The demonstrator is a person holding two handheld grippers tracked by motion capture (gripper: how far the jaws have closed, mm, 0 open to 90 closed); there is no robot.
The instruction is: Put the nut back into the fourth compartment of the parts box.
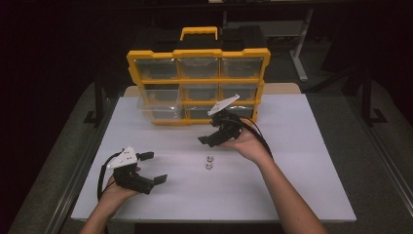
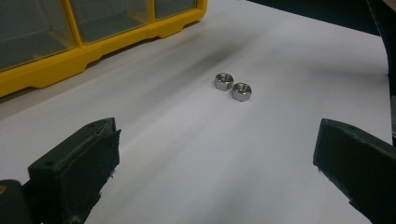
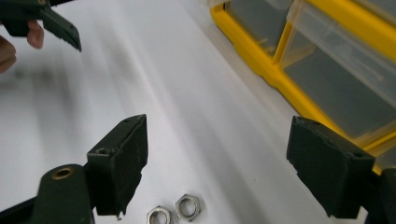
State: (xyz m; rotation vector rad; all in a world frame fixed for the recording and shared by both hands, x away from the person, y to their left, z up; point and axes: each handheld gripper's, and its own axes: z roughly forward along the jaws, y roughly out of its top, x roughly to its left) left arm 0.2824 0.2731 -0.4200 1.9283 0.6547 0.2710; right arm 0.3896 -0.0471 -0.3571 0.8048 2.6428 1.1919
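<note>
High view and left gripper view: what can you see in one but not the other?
The high view alone takes in the organizer's yellow handle, its whole grid of clear drawers, the right tool held open above the table, and both forearms. The left gripper view alone gives a close look along the left tool, its two black jaws standing wide apart with nothing between them, and the six-sided shape of each nut. Both share the white table, the two metal nuts lying side by side, and the yellow organizer.
</note>
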